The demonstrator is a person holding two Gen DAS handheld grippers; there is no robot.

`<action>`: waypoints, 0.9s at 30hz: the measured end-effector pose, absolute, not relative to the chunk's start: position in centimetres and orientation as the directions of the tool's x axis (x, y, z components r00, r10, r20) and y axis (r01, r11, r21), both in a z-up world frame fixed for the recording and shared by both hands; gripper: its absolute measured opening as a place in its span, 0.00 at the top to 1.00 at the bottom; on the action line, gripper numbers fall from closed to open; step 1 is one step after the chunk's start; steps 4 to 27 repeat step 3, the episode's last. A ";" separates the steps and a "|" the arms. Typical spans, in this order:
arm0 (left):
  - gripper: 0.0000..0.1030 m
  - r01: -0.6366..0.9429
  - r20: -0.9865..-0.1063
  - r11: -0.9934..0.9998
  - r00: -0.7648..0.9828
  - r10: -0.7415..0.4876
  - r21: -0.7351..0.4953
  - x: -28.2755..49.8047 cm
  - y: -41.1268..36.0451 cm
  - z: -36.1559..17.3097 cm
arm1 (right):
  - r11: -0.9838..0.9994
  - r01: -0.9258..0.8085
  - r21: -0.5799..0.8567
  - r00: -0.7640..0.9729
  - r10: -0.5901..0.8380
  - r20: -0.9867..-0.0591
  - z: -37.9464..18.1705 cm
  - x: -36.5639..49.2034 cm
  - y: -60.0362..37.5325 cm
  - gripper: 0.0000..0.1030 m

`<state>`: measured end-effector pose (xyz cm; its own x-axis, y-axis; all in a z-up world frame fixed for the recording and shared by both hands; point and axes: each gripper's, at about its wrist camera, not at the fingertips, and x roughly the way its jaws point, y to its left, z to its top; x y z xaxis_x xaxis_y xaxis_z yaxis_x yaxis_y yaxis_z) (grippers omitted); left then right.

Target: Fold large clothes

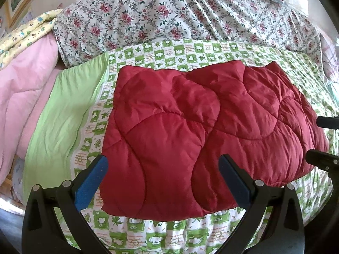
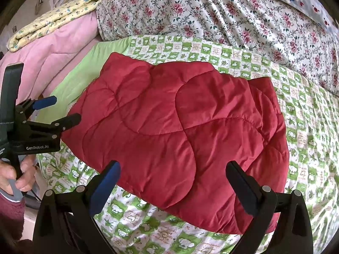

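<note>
I see the red quilted garment [image 1: 203,131] folded, lying flat on the green checked sheet [image 1: 190,239] — dead centre. My left gripper [image 1: 163,182] and right gripper [image 2: 171,188] both hang at 6 o'clock, fingers spread, gripping nothing. Floral duvet [image 1: 169,14] at 12 — pink quilt [image 1: 23,97] at 9.

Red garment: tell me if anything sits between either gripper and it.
Nothing visible does. The red garment lies folded on the green-checked sheet. The left gripper and right gripper are both open near its front edge, with only bare sheet between. The pink quilt and floral cover lie off to the side and behind.
</note>
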<state>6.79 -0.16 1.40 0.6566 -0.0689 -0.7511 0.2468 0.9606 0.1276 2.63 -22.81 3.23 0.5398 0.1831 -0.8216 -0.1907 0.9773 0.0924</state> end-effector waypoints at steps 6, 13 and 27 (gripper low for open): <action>0.00 0.265 -0.754 0.960 0.648 -0.108 0.090 6.9 0.1 1.4 | 0.978 -0.183 0.102 0.544 0.187 -0.818 3.2 2.5 -23.0 0.02; 0.00 0.265 -0.754 0.960 0.648 -0.108 0.090 6.9 0.1 1.4 | 0.978 -0.183 0.102 0.544 0.187 -0.818 3.2 2.5 -23.0 0.02; 0.00 0.265 -0.754 0.960 0.648 -0.108 0.090 6.9 0.1 1.4 | 0.978 -0.183 0.102 0.544 0.187 -0.818 3.2 2.5 -23.0 0.02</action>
